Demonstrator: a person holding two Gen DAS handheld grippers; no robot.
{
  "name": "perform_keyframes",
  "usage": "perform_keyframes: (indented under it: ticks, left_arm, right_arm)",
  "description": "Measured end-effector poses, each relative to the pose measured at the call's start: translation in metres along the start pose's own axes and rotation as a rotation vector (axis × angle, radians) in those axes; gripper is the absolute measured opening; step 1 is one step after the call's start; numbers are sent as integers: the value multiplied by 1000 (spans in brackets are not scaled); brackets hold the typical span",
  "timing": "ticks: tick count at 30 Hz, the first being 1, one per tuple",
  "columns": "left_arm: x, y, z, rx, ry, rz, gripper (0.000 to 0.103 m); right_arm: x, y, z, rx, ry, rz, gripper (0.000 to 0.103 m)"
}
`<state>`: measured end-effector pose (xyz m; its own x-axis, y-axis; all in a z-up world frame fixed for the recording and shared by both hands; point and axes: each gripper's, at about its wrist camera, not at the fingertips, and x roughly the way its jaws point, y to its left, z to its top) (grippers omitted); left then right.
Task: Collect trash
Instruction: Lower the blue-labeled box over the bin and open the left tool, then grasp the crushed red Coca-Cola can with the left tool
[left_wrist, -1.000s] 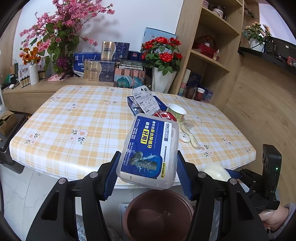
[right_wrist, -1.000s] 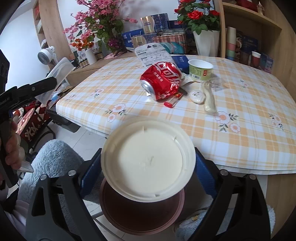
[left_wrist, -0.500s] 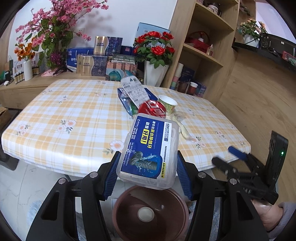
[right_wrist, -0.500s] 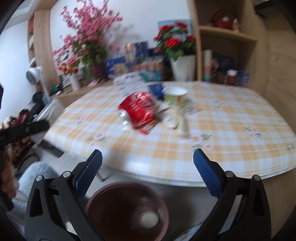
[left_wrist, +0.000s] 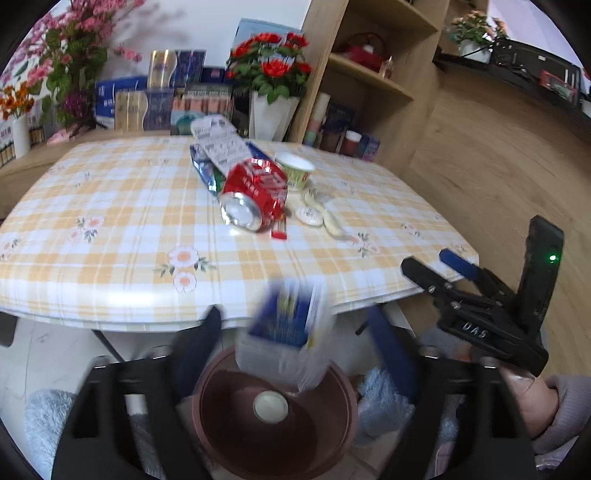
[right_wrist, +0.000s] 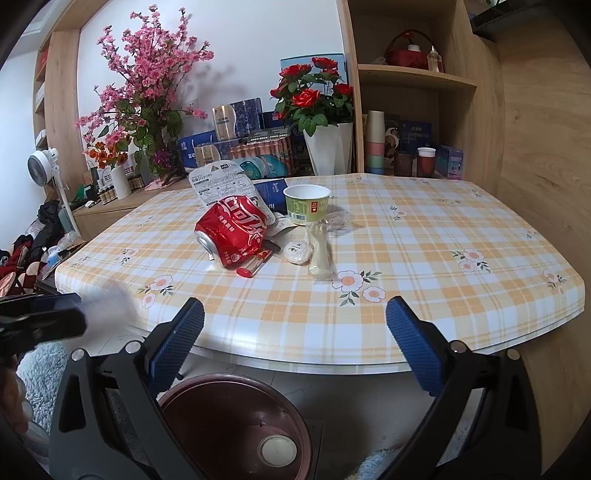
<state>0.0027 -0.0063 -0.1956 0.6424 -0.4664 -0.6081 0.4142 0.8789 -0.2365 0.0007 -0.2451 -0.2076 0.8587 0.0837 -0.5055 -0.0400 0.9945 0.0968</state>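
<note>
A brown bin (left_wrist: 273, 417) stands on the floor below the table edge, with a white lid (left_wrist: 270, 407) at its bottom; the bin also shows in the right wrist view (right_wrist: 236, 424). A clear box with a blue label (left_wrist: 286, 332) is blurred in mid-air just above the bin, between the spread fingers of my open left gripper (left_wrist: 291, 350). My right gripper (right_wrist: 295, 339) is open and empty, above the bin and before the table edge. A crushed red can (right_wrist: 232, 232), a green paper cup (right_wrist: 306, 205), a small white disc (right_wrist: 296, 252) and a pale wrapper (right_wrist: 320, 254) lie on the table.
The checked table (right_wrist: 424, 258) also holds a blue packet and a printed card (right_wrist: 218, 184) behind the can. Flower vases, boxes and wooden shelves stand behind it. A wooden wall is at the right. A grey rug lies on the floor by the bin.
My left gripper has opened and let go of the blue-label box, which is falling towards the bin. Earlier the right gripper dropped the white lid into the bin, then rose.
</note>
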Motion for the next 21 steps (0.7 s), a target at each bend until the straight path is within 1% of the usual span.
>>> perform_keyframes:
  ticks: [3,7,11,17,21]
  left_arm:
    - [-6,-2,3,28,-39,56,91]
    - [-10,4,6,22,-72,122,96]
    - [-12,16,9,0,-80,169,97]
    - [-14,41,14,-68,-85,222,97]
    - [-16,60,23,-99,-97,261,97]
  right_arm:
    - [1,1,-3,-1,11,2,97]
    - [0,2,-6,1,17,3,97]
    - [2,3,-7,3,25,0,97]
    - [6,-2,-6,19,37,-10,97]
    - [10,-8,-2,28,45,-18,97]
